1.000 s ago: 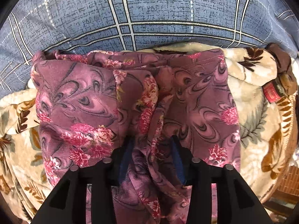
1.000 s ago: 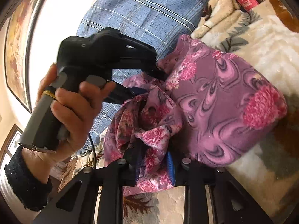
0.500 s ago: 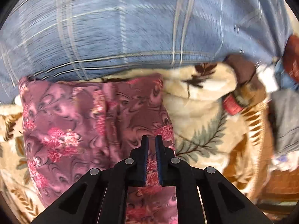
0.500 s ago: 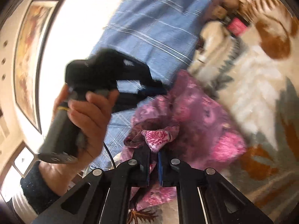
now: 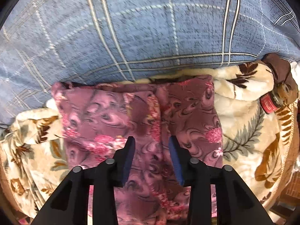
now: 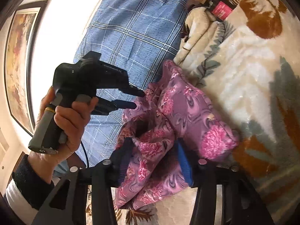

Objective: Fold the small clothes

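Both tools open: right tool (image 6: 152, 161) straddles the loose near hem of the garment (image 5: 138, 123), left tool (image 5: 151, 159) hovers over its middle. Garment lies half-folded on the blanket (image 5: 243, 131), quilt (image 5: 150, 28) beyond. Best to pinch both layers squarely, fold evenly.

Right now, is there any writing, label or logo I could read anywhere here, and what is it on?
Nothing reads clearly.
Red tag on the cream leaf-print blanket: print too small.
Left tool, white lettering along its black body: blurred, unreadable.
Blue plaid fabric, round white emblem at the top edge: cut off, illegible.
Left tool's grey handle end: one mark, unclear.
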